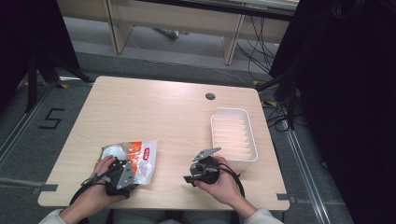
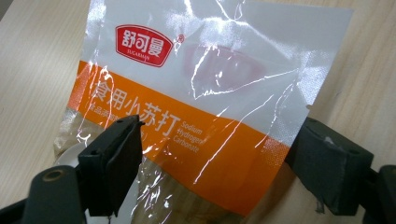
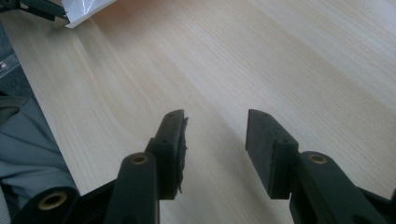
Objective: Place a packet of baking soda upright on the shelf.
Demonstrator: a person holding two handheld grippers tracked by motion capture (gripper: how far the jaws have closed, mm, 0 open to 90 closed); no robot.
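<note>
The left gripper (image 2: 212,161) stands with its jaws spread wide around the lower end of the bag (image 2: 196,107) lying near the table's (image 1: 154,102) front-left edge, so closing on it looks next, while the right gripper (image 3: 215,140) waits open and empty beside the white bin (image 1: 243,161).

Both handheld units are black. Left gripper (image 1: 122,173): grey three-cornered plate on top, black cable looping off the back. Right gripper (image 1: 204,169): same grey plate, black cable coiled round the hand. Jaws are flat black blocks on black arms with brass-coloured pivot bushings; one right pad has a frayed edge. Person wears light grey sleeves, cuffs just visible.
</note>
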